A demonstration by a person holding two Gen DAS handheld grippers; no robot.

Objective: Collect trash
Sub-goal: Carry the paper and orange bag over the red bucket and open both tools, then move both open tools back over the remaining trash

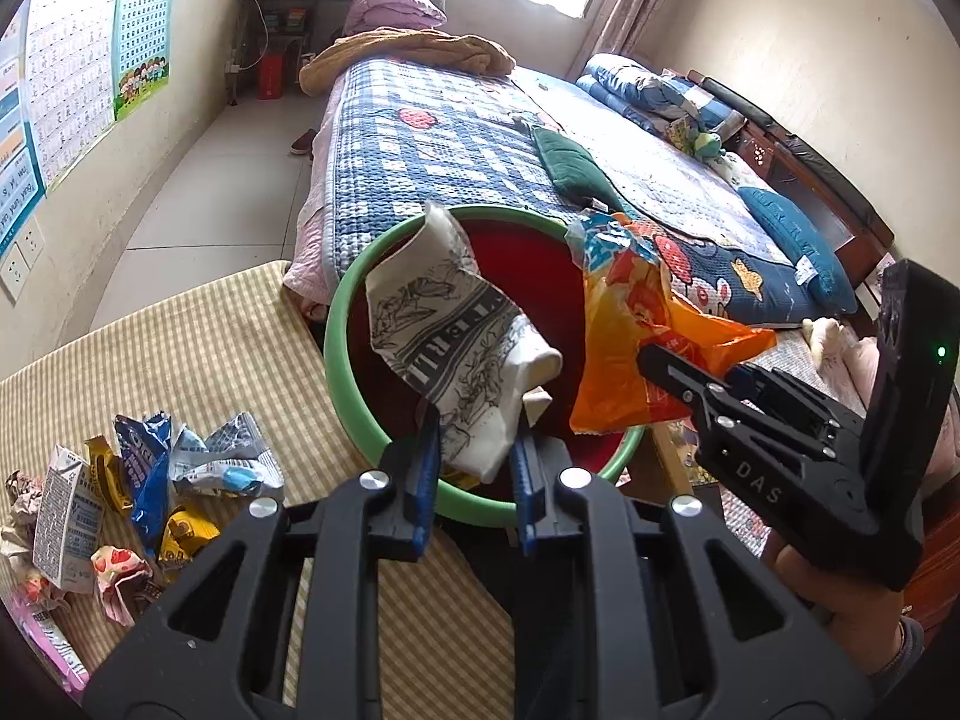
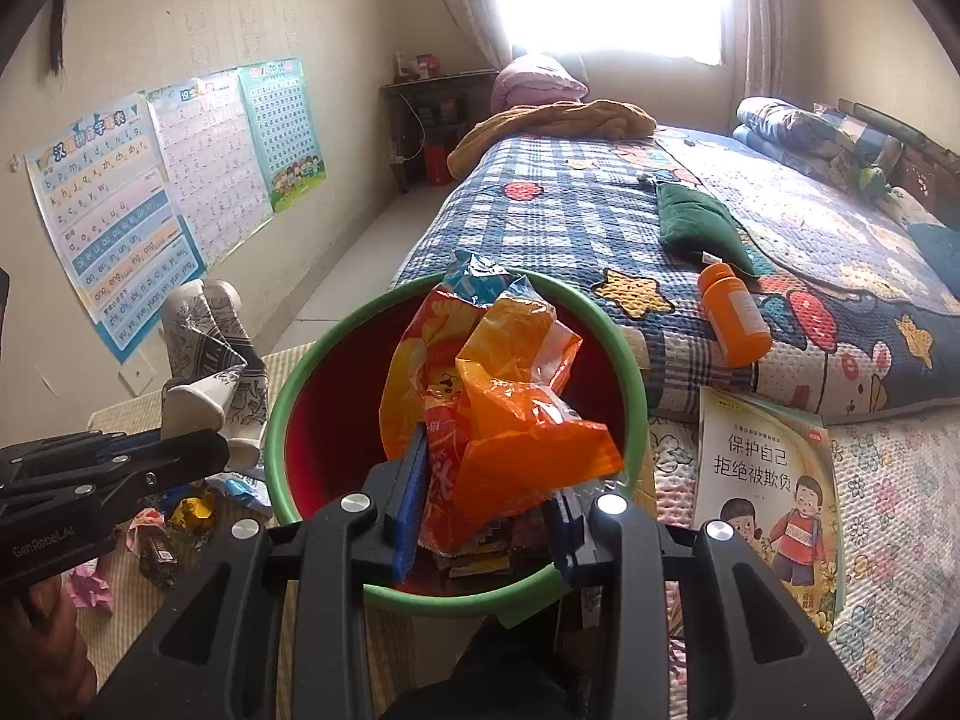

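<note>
My left gripper [image 1: 477,456] is shut on a crumpled white wrapper with black line drawings [image 1: 456,348], held above the near-left rim of a green bin with a red inside [image 1: 342,324]. My right gripper [image 2: 492,498] is shut on an orange snack bag [image 2: 498,396], which hangs over the bin's [image 2: 282,420] opening. In the left wrist view the right gripper [image 1: 678,378] and the orange bag [image 1: 636,336] are at the right. The right wrist view shows the left gripper [image 2: 198,450] with the white wrapper [image 2: 210,348] at the left. Some wrappers lie in the bin's bottom.
Several loose wrappers and a small carton [image 1: 66,516] lie on the checked tabletop [image 1: 198,348] to the left. A bed with a blue patchwork quilt [image 2: 570,216] is behind the bin, with an orange bottle [image 2: 732,312] and a children's book [image 2: 774,492] on it. Posters cover the left wall.
</note>
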